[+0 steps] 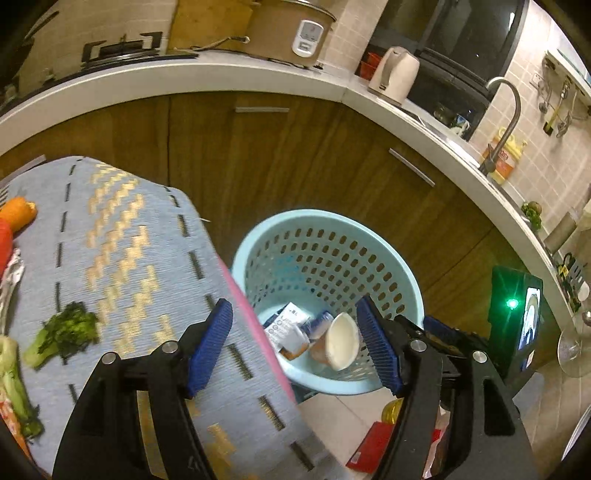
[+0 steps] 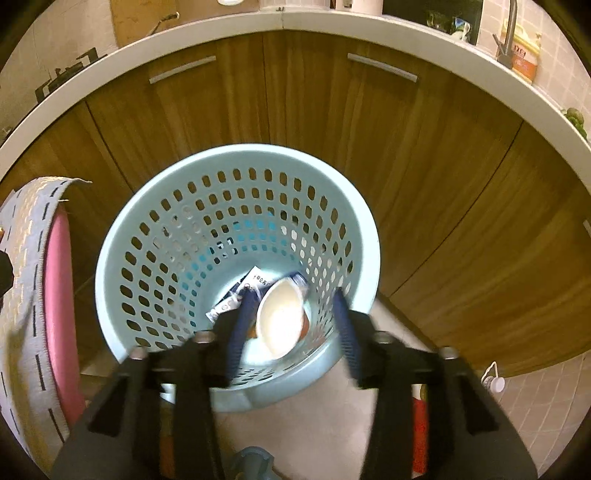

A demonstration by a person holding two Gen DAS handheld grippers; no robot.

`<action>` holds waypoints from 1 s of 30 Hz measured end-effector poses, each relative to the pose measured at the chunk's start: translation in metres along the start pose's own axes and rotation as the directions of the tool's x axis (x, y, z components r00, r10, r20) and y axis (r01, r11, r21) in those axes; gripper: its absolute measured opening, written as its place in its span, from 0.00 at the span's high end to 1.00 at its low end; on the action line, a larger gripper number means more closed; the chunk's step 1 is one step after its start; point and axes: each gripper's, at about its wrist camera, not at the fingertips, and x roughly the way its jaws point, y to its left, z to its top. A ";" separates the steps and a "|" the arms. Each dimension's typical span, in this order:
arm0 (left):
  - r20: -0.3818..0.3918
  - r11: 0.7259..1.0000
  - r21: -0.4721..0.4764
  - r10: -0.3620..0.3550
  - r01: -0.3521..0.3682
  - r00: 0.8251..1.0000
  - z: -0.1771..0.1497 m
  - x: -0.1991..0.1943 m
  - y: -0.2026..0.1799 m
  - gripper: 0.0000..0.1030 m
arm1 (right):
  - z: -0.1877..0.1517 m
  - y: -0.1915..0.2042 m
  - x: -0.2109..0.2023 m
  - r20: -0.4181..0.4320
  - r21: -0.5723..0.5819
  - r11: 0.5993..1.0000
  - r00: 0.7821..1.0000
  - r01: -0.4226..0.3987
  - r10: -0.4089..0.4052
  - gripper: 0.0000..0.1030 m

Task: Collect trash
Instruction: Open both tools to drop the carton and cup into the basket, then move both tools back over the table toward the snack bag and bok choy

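Observation:
A pale blue perforated basket (image 1: 317,218) (image 2: 236,155) stands on the floor beside the table. In its bottom lie a white paper cup (image 1: 341,341) (image 2: 280,317) on its side and a printed wrapper (image 1: 288,325) (image 2: 255,280). My right gripper (image 2: 293,295) hangs open over the basket's mouth; the cup shows between its fingers but lies below them, untouched. My left gripper (image 1: 293,306) is open and empty, straddling the table edge and the basket. On the table's blue cloth (image 1: 129,240) lie a leafy green scrap (image 1: 66,332), a carrot (image 1: 18,212) and crumpled foil (image 1: 11,280).
Wooden cupboards (image 2: 314,103) under a white counter (image 1: 221,74) close off the far side. A kettle (image 1: 393,74), a rice cooker (image 1: 291,29) and a tap (image 1: 506,110) stand on the counter. A red packet (image 1: 373,443) lies on the tiled floor near the basket.

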 end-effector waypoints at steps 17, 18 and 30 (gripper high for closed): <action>0.152 0.992 -0.082 0.108 -0.096 0.982 -0.020 -0.109 0.058 0.33 | 0.000 0.051 -0.084 0.147 -0.078 0.983 0.974 -0.163 0.174 0.53; 0.166 0.989 -0.087 0.129 -0.116 0.978 -0.023 -0.119 0.063 0.32 | 0.000 0.056 -0.090 0.154 -0.088 0.981 0.971 -0.173 0.185 0.53; 0.217 0.935 -0.218 0.326 -0.280 0.920 -0.060 -0.211 0.151 0.32 | -0.022 0.151 -0.144 0.172 -0.282 0.910 0.918 -0.303 0.358 0.53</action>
